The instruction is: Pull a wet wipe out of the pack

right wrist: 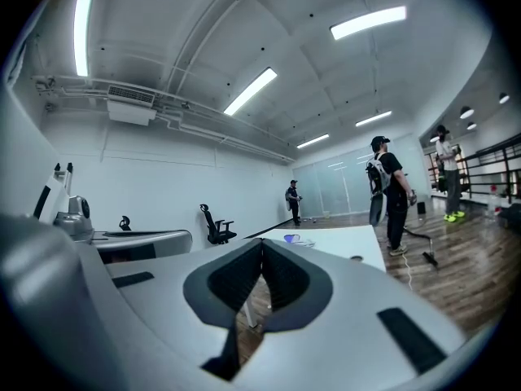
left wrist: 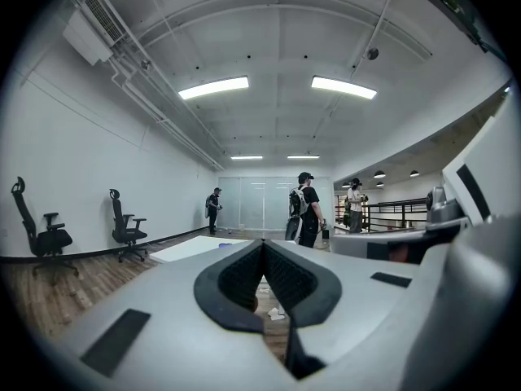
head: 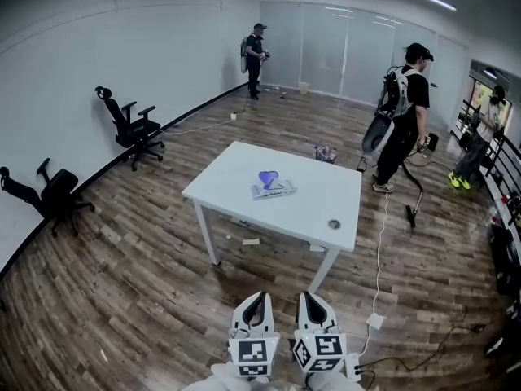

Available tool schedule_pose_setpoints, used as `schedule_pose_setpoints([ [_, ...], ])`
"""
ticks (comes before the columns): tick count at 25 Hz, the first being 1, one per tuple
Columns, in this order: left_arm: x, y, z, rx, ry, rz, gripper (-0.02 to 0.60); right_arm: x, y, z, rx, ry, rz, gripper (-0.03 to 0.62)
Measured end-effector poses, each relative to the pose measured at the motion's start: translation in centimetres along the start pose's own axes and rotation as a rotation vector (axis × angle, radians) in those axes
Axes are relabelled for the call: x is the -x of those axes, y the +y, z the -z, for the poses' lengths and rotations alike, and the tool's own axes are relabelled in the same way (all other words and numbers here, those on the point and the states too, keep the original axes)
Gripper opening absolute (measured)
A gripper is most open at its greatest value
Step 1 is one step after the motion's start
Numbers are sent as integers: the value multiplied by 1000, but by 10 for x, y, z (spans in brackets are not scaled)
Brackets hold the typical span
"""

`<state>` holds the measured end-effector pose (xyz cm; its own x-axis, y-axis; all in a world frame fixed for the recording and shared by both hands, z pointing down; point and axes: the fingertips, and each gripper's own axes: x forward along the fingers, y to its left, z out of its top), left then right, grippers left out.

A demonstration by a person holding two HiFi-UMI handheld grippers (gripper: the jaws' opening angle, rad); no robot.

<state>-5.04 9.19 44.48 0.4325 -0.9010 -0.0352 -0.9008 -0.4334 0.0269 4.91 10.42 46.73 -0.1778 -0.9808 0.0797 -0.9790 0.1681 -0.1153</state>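
both closed: left claw (head: pixel 258 298), right claw (head: pixel 313 297); wipe pack (head: pixel 273 187) far off.

text: none legible | labels: none | numbers: none

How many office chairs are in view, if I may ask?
2: the first office chair by the left wall, the second office chair nearer along it. Others may be hidden.
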Motion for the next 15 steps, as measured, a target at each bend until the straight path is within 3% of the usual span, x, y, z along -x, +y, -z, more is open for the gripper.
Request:
schedule_pose_setpoints([
  [15, -45, 29, 13, 1, 29, 16, 0, -55, -9, 8, -8, 47, 28, 9],
])
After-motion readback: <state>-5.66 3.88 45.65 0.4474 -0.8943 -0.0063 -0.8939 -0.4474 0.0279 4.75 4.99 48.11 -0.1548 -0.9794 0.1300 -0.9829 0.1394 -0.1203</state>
